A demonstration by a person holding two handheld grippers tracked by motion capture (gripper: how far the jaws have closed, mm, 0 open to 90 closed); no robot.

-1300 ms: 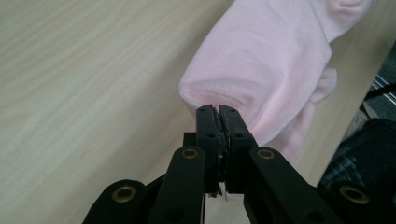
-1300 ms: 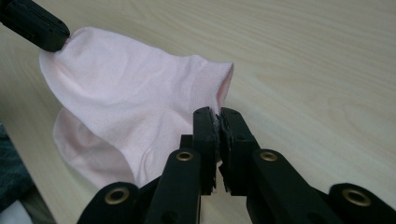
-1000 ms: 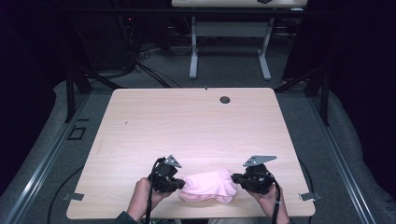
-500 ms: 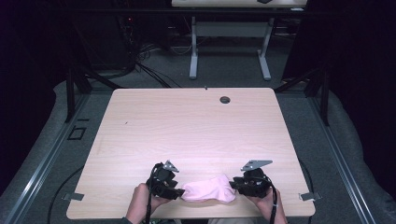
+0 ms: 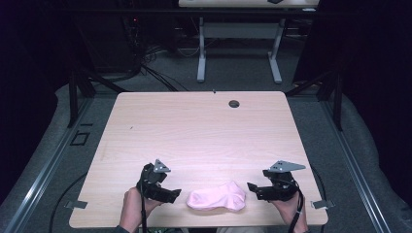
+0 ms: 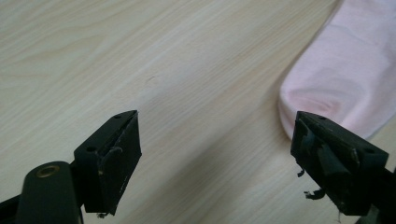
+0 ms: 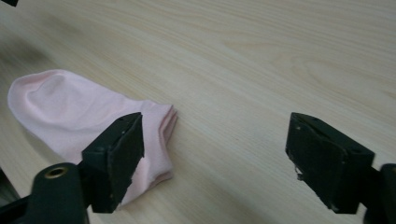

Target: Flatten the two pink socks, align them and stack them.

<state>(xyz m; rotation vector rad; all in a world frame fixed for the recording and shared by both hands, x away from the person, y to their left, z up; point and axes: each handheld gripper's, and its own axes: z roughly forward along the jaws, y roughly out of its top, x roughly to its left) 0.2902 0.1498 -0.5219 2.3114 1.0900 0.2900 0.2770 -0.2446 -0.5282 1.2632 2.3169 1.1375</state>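
The desk [image 5: 204,136] spreads out pale and wooden, and near its front edge lies the pink sock [image 5: 217,198], folded over on itself and flat on the wood, between the two hands. On one side sits the left hand-held gripper [image 5: 177,193], just beside the sock's end but clear of it; its jaws have just been opening and now stand wide, released, bare desk between them in the left gripper view, where the sock [image 6: 345,70] shows just past one jaw. On the other side, the right hand-held gripper [image 5: 250,186] is also let go, jaws just parted and wide, the sock [image 7: 84,112] lying off behind one jaw, not between them. Far back, a small dark hole [image 5: 234,103] marks the desk.
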